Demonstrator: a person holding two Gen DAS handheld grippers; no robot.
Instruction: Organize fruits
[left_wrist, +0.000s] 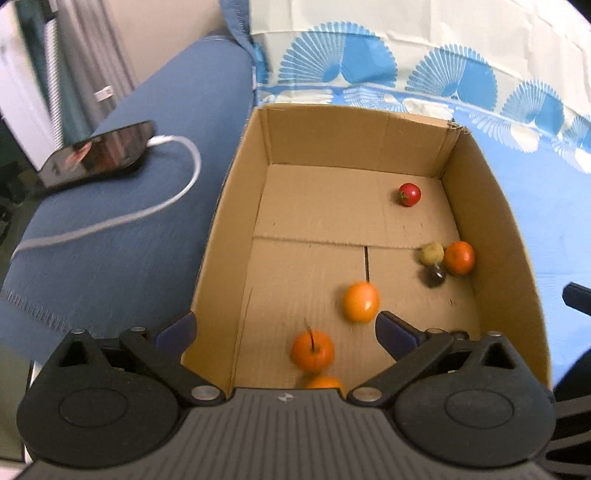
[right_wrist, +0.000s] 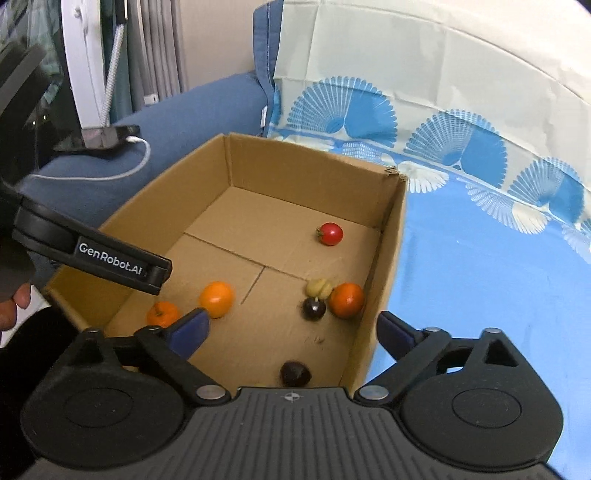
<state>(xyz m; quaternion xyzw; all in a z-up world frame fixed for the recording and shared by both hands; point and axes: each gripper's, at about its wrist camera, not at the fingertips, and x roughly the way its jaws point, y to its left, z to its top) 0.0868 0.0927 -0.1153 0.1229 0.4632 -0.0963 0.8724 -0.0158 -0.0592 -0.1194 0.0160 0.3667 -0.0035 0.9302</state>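
Both grippers wide, nothing held: left gripper (left_wrist: 284, 328), right gripper (right_wrist: 293, 330), above cardboard box (right_wrist: 388, 258). Fruits loose on box floor: orange (left_wrist: 361, 301) mid-floor, red fruit (right_wrist: 330, 233) nr far right corner. Likely light, smooth, roll-prone; grip across widest part, gently.

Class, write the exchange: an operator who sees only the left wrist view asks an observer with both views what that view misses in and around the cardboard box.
Operator: I count six fruits in the box. Is anything hidden from me?
Observer: Yes. A dark round fruit lies alone by the near end of the box.
Operator: I only glimpse the other tool. Is it carrying anything?
Observer: No. The right gripper is open, with nothing held between its fingers.
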